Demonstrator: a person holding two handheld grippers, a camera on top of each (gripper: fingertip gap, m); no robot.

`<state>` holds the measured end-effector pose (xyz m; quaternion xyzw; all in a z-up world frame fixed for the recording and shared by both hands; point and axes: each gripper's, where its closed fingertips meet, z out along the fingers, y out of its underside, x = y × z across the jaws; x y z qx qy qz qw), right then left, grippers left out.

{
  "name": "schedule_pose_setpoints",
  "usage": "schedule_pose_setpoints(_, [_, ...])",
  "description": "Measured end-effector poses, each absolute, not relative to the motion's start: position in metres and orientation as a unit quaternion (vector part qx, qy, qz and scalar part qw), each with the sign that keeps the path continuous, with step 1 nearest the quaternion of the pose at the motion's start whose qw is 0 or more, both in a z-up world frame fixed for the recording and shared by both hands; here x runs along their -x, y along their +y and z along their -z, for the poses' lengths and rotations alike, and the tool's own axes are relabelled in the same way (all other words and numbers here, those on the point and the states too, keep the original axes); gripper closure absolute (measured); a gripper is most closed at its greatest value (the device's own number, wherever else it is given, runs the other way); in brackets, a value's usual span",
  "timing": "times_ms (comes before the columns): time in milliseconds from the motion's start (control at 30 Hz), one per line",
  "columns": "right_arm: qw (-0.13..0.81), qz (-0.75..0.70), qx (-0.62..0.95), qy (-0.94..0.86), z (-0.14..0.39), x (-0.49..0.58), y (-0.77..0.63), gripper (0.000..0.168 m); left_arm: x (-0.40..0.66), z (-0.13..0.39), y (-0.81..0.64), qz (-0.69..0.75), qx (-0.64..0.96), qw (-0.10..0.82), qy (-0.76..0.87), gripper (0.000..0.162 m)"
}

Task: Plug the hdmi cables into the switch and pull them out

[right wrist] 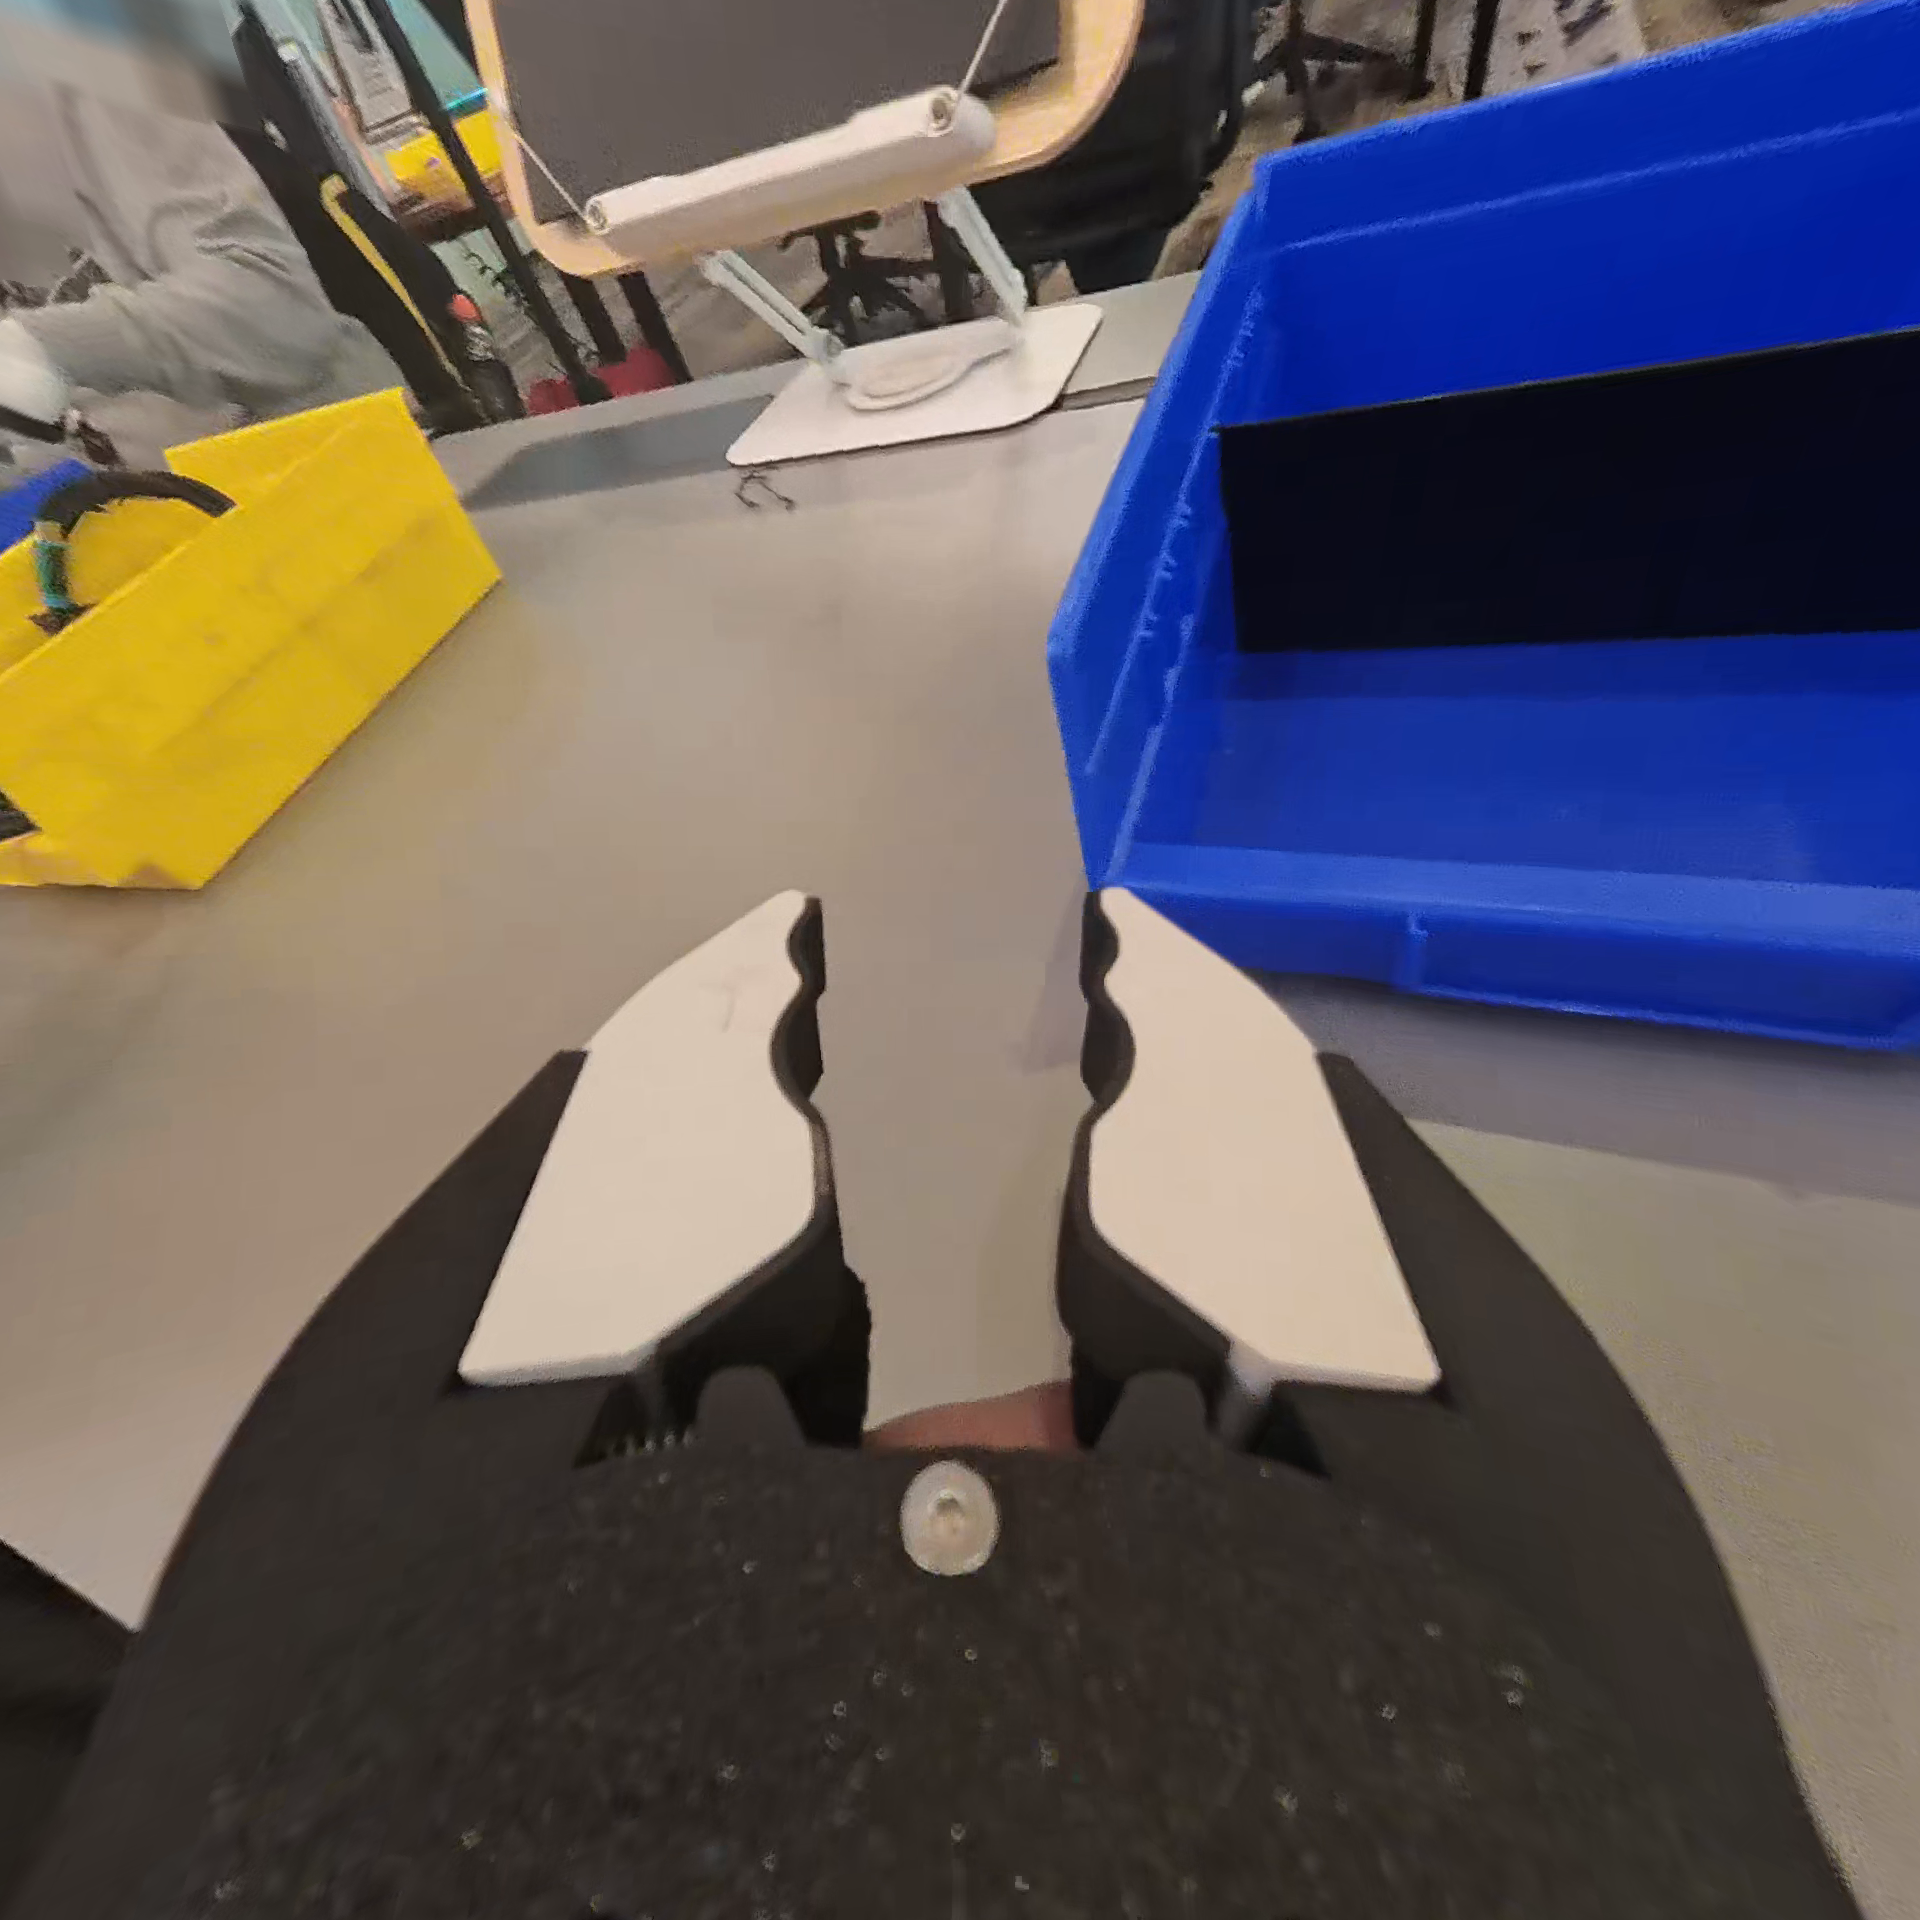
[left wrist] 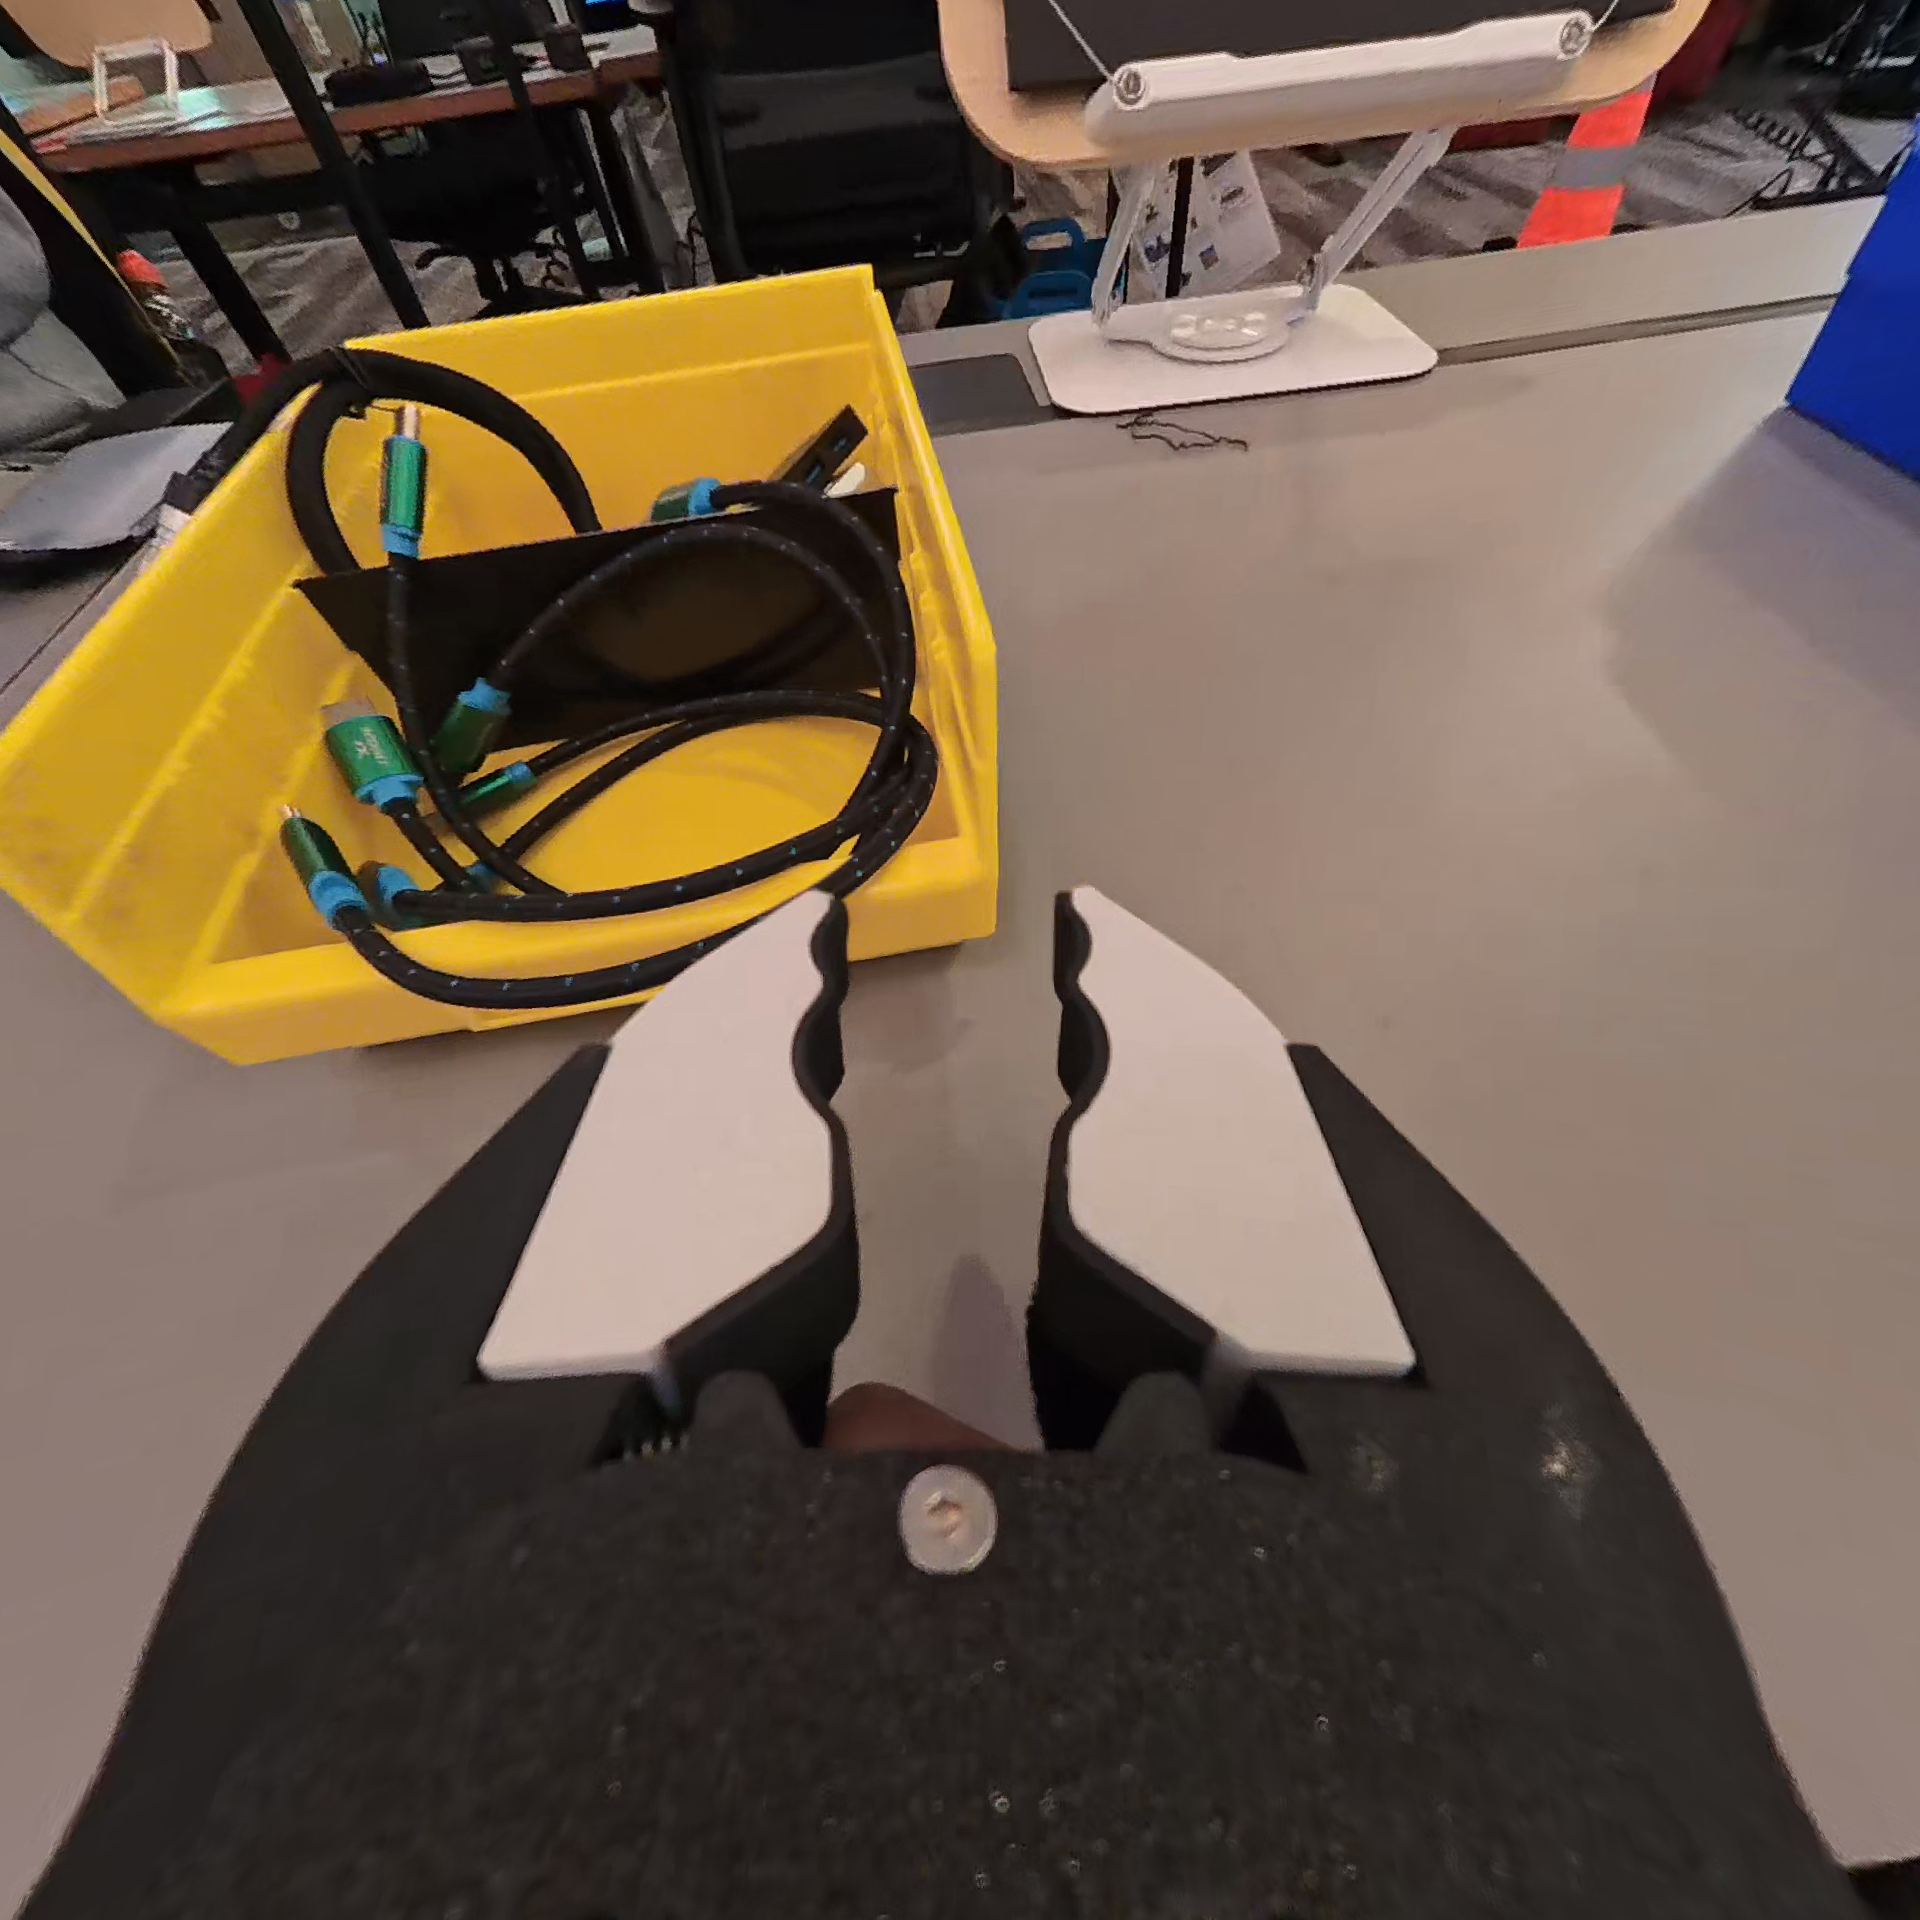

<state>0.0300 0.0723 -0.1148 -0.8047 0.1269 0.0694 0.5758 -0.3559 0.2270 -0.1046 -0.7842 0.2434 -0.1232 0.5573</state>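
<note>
Here, the grey table spreads under both of my tools and carries everything. The blue bin sits on it to my right, with a black divider across its inside; the part in front of the divider shows only bare blue floor. The yellow bin sits to my left, well apart from the blue one, and it too has a black divider across it. At the far edge of the table stands a white stand holding up a board with a pale wooden rim.

The hdmi cables lie coiled in the yellow bin, black braided cords with green plugs and blue collars, several loops draped over the divider and one loop hanging over the bin's low front lip. A dark boxy piece peeks up behind the divider; I cannot tell whether that is the switch.

My left hand-held gripper hovers over the table just beside the yellow bin's front corner, fingers parted and empty. My right hand-held gripper hangs near the blue bin's front corner, likewise spread with nothing between.
</note>
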Motion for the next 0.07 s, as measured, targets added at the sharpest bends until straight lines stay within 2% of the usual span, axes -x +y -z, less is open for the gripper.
schedule_pose_setpoints(67, [0.572,-0.051,0.811,0.112,0.1176,-0.0315,0.0755,0.121,0.3581,0.1035,0.2266,0.133,0.785,0.556,0.238,0.124])
